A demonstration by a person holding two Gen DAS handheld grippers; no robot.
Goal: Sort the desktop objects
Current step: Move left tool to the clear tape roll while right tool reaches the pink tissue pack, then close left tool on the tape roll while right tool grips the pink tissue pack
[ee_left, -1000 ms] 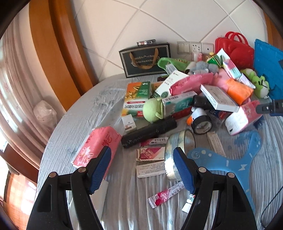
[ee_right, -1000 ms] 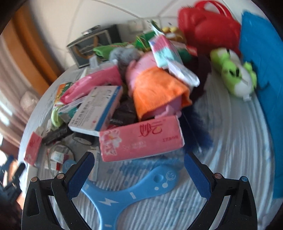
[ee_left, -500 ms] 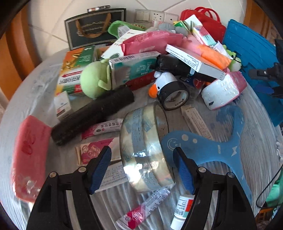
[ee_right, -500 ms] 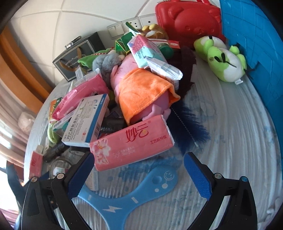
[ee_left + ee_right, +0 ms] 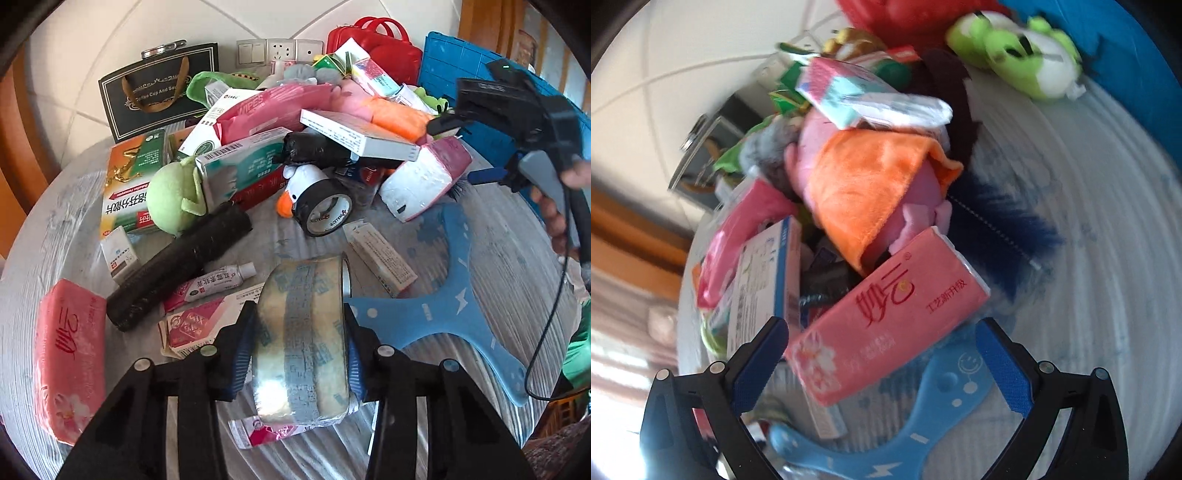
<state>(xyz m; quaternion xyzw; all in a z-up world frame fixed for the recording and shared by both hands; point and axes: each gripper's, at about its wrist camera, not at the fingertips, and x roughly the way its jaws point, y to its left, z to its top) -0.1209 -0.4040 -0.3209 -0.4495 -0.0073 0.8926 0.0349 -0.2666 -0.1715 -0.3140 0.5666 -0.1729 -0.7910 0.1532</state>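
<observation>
A: Left gripper (image 5: 301, 356) has just been closing; pads now flank the clear tape roll (image 5: 304, 336) standing on the table (image 5: 517, 280).
B: Confirm firm contact before lifting. Right gripper (image 5: 882, 363) gapes wide, empty, over the pink tissue pack (image 5: 886, 314).

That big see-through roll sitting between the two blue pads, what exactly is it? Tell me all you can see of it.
It is a wide roll of clear packing tape, glossy and yellowish, with faint blue print showing through its layers. It stands on edge on the striped tablecloth, hollow core facing sideways. The left gripper has just been closing its jaws; both blue pads now press its flat sides. A pink sachet lies at its base.
</observation>
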